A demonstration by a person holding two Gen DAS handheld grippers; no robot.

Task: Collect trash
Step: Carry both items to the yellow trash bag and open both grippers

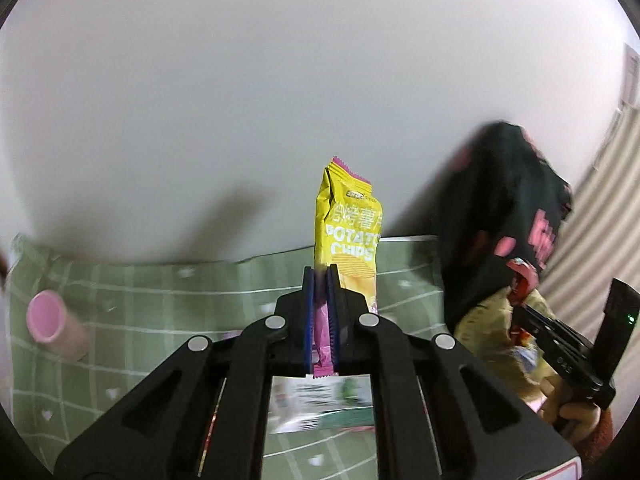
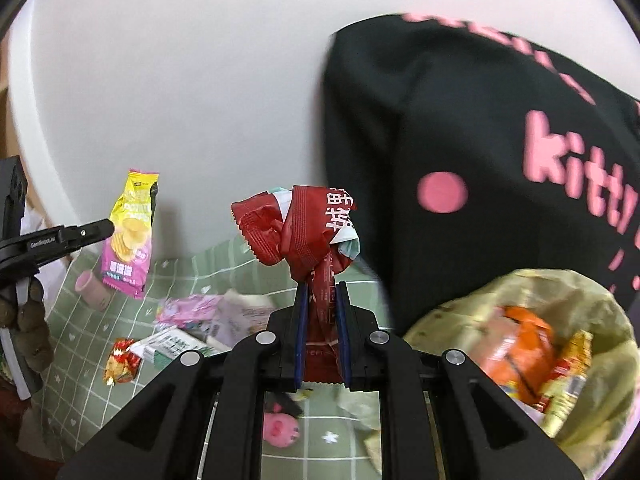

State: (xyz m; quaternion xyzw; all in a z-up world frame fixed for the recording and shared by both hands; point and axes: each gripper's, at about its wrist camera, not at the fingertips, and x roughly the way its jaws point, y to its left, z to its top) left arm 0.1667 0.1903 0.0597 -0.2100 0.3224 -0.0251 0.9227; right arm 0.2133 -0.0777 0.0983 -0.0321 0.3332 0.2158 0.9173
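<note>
Yellow potato chips packet (image 1: 347, 236) held upright above the surface (image 1: 160, 304), pinched at its pink lower end by the left gripper (image 1: 320, 280), jaws clenched on it. Red crumpled wrapper (image 2: 308, 236) likewise clamped in the right gripper (image 2: 322, 300), just left of the trash bag (image 2: 520, 300), already part-filled. Likely step: dropping both in. Best carried fully over the opening before release, 1 at a time. More wrappers (image 2: 192, 320) and a pink cup (image 1: 56, 326) lying on the surface.

A plain white wall (image 1: 280, 80) rises behind the green checked tablecloth (image 1: 160, 292).
</note>
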